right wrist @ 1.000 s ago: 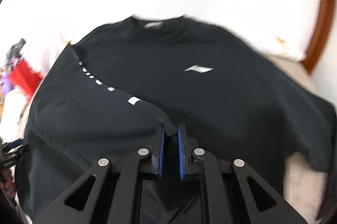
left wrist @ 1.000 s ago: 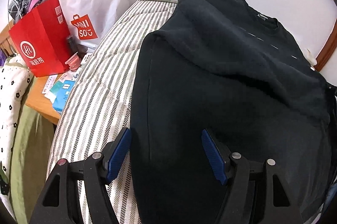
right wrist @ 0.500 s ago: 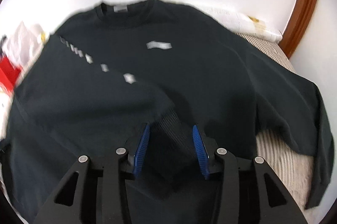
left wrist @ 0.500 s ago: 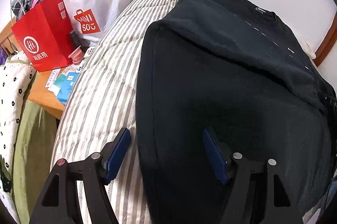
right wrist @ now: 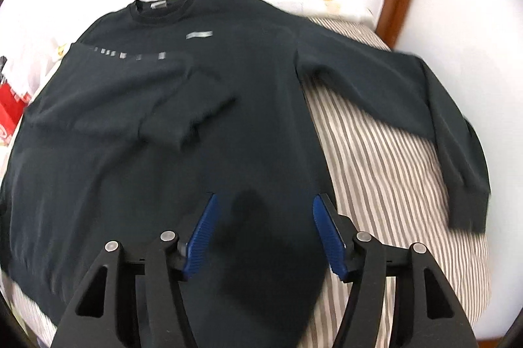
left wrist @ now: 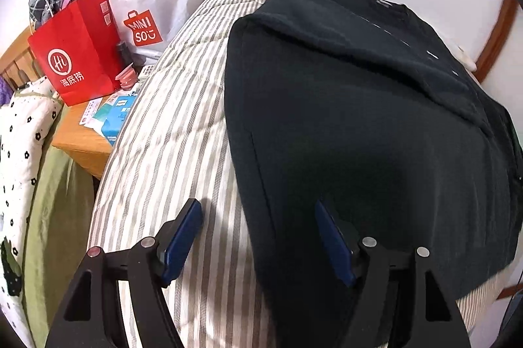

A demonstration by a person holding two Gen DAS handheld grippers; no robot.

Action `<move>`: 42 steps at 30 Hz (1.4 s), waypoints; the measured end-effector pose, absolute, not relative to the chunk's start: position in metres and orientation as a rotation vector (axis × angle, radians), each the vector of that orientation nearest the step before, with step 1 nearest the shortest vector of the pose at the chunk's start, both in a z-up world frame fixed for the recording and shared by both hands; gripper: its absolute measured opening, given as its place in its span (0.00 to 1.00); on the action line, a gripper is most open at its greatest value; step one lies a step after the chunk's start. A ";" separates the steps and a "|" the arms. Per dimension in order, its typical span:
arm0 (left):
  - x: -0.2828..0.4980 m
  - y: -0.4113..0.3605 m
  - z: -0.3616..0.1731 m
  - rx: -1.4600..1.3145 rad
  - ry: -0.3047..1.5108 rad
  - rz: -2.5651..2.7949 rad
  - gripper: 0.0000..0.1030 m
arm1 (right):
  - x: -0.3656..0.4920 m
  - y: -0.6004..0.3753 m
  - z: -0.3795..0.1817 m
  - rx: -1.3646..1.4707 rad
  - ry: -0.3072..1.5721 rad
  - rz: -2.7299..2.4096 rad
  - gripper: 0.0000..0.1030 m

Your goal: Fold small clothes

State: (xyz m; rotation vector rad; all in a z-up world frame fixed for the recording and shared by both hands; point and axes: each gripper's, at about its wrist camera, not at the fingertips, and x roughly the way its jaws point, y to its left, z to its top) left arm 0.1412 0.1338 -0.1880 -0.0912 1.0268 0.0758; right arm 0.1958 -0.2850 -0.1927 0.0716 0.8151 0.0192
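Left wrist view shows a glossy red paper bag (left wrist: 76,48) beside the striped, quilted mattress (left wrist: 170,132), where the soft black sweatshirt (right wrist: 183,132) lies flat, one sleeve folded across its chest, beneath the left gripper (left wrist: 258,233) and right gripper (right wrist: 264,230), both with jaws apart and empty.

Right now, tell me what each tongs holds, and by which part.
Nothing is held. The left tongs and right tongs are both open above the black sweatshirt, gripping no part of it.

The black sweatshirt (right wrist: 202,151) lies flat, front up, filling the centre and left of the right wrist frame, neckline toward the top. One sleeve (right wrist: 137,93) is folded across the chest; the other sleeve (right wrist: 408,106) extends toward the right edge.
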 end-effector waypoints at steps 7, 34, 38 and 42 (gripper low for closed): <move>0.112 0.125 -0.189 -0.087 0.984 0.078 0.51 | 0.143 -0.292 -0.221 0.109 0.823 0.032 0.66; 0.040 0.125 -0.176 -0.154 0.981 0.021 0.12 | 0.063 -0.298 -0.221 0.106 0.763 0.105 0.06; 0.047 0.122 -0.165 -0.149 0.961 0.017 0.21 | 0.073 -0.297 -0.205 0.058 0.762 0.036 0.24; 0.066 0.121 -0.153 -0.142 0.934 0.030 0.47 | 0.092 -0.296 -0.171 0.046 0.685 0.031 0.49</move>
